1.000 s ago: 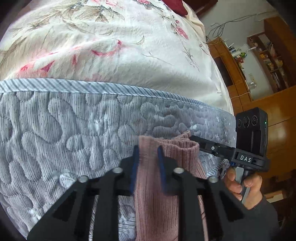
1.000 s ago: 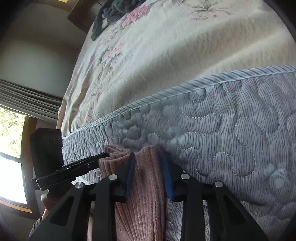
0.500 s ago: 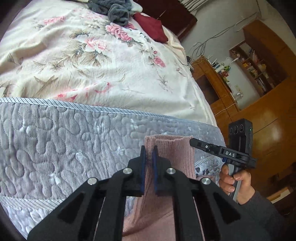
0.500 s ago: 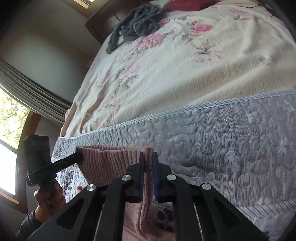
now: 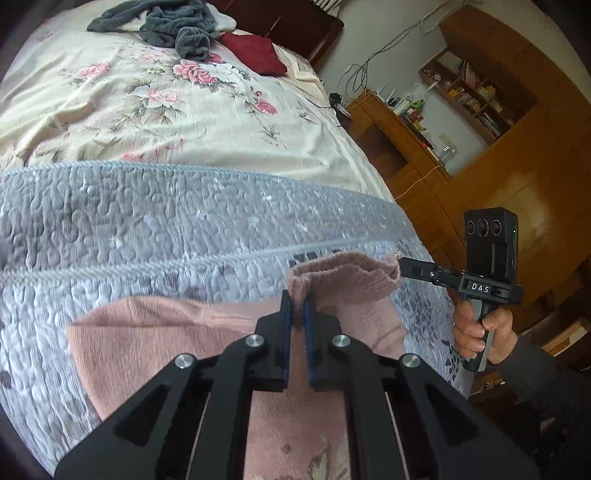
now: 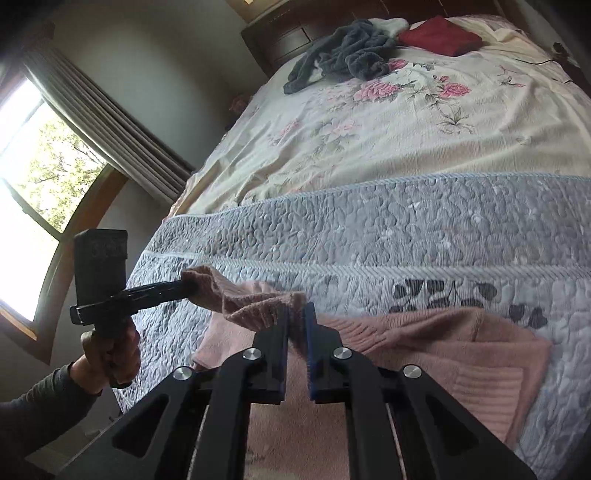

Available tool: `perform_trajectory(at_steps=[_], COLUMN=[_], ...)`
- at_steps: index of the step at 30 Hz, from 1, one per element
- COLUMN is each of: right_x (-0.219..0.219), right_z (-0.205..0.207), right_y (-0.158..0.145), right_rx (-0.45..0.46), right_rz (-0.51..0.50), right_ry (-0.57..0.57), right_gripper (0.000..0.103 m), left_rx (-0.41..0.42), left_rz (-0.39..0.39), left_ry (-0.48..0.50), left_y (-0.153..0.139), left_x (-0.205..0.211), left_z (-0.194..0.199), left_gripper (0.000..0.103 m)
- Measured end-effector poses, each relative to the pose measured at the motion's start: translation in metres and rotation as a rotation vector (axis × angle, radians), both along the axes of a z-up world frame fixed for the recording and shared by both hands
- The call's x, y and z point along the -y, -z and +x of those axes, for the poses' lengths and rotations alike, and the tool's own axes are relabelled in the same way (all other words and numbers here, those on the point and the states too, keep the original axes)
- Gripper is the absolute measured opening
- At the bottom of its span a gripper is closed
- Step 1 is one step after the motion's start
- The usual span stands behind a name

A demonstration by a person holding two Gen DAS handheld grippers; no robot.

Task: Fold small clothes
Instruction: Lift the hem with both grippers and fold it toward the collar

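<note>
A pink ribbed knit garment (image 5: 177, 332) (image 6: 443, 347) lies on the grey quilted cover at the near end of the bed. Its ribbed hem (image 5: 347, 275) (image 6: 243, 302) is lifted off the cover and stretched between both grippers. My left gripper (image 5: 298, 300) is shut on one corner of the hem; it appears in the right wrist view (image 6: 181, 286) at the left, held by a hand. My right gripper (image 6: 295, 314) is shut on the other corner; in the left wrist view my right gripper (image 5: 400, 267) is at the right. The garment's sleeves spread out sideways below.
The grey quilted cover (image 5: 147, 221) meets a floral bedspread (image 5: 129, 103). A dark grey towel heap (image 5: 177, 26) and a red cushion (image 5: 255, 51) lie by the headboard. Wooden cabinets and shelves (image 5: 480, 110) stand right of the bed; a curtained window (image 6: 33, 155) is left.
Both grippers closed on the pink hem and rose, lifting it. The view climbed from the mattress side to above the bed, and the garment now lies spread on the quilted cover.
</note>
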State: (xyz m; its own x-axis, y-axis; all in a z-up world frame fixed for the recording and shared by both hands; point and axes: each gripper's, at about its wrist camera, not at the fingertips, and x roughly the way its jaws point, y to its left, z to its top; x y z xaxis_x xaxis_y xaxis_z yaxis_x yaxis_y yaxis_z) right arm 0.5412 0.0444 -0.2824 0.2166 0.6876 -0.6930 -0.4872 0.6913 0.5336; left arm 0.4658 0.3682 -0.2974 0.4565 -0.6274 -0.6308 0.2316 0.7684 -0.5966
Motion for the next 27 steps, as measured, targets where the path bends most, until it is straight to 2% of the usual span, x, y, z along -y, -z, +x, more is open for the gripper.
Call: perform_trajectory(at_steps=[5, 9, 12, 13, 15, 18, 19, 21, 23, 25, 27], right_x=[0.005, 0.006, 0.009, 0.009, 0.016, 0.034, 0.039, 0.041, 0.032, 0.022, 0.016], right_z=[-0.049, -0.071, -0.08, -0.083, -0.089, -0.091, -0.09, -0.087, -0.083, -0.081, -0.081], right_y=[0.039, 0.06, 0.079, 0.086, 0.093, 0.087, 0.086, 0.089, 0.097, 0.106, 0.113], right_rx=[-0.074, -0.111, -0.167, -0.193, -0.234, -0.285, -0.304, -0.343, -0.378, -0.377, -0.344], right_rz=[-0.062, -0.108, -0.135, -0.152, -0.155, -0.079, -0.051, -0.022, -0.018, -0.058, -0.142], right_ry=[-0.026, -0.044, -0.059, -0.069, -0.061, 0.008, 0.042, 0.089, 0.108, 0.112, 0.11], right_gripper=[0.008, 0.007, 0.008, 0.011, 0.017, 0.024, 0.028, 0.028, 0.028, 0.025, 0.013], left_rx=[-0.074, -0.123, -0.19, -0.236, -0.27, -0.265, -0.245, -0.213, -0.198, -0.215, -0.256], left_rz=[0.018, 0.079, 0.16, 0.166, 0.207, 0.171, 0.139, 0.039, -0.006, -0.015, 0.057], left_ry=[0.031, 0.072, 0.105, 0.121, 0.105, 0.077, 0.058, 0.039, 0.054, 0.075, 0.076], left_y=[0.029, 0.05, 0.072, 0.082, 0.09, 0.078, 0.07, 0.06, 0.057, 0.066, 0.083], left_x=[0.012, 0.024, 0.031, 0.03, 0.026, 0.015, 0.012, 0.012, 0.026, 0.043, 0.061], left_z=[-0.042, -0.063, -0.072, -0.074, -0.081, -0.089, -0.092, -0.092, -0.087, -0.079, -0.07], left_gripper=[0.004, 0.004, 0.005, 0.005, 0.005, 0.007, 0.008, 0.008, 0.009, 0.011, 0.011])
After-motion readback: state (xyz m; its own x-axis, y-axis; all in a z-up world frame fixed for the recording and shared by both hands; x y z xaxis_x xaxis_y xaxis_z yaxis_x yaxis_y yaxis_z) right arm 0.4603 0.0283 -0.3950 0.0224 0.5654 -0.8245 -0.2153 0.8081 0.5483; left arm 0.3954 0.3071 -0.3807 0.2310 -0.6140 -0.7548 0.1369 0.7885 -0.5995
